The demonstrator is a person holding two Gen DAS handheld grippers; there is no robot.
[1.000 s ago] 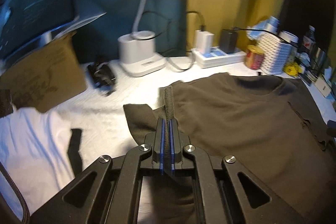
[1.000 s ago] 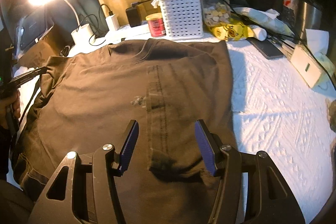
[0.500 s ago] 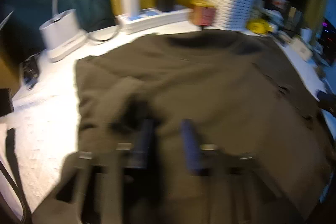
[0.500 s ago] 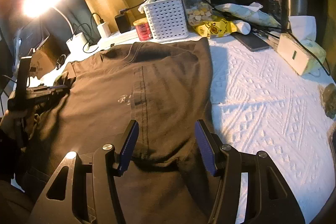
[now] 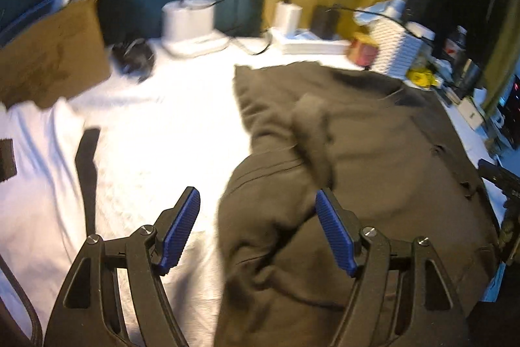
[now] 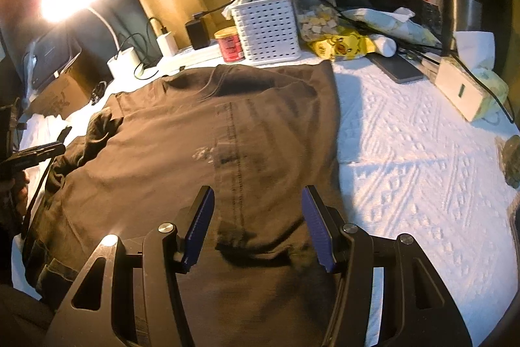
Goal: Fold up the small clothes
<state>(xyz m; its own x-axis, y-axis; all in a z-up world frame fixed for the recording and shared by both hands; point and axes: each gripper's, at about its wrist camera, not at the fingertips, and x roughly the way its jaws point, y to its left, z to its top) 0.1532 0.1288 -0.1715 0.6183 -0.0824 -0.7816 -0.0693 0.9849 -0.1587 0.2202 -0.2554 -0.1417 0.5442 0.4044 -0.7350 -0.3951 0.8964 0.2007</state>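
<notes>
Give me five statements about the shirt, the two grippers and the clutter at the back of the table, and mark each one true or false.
1. The left gripper is clamped on the sleeve. False: its jaws have just been opening and stand apart, the pads not pressing on the dark shirt.
2. The right gripper is open above the shirt. True.
3. The shirt's right side is already folded in, leaving a straight edge on the white table cover. True.
4. The white slotted basket stands on top of the shirt. False: it stands behind the collar, off the fabric.
5. A red can stands beside the basket. True.
</notes>
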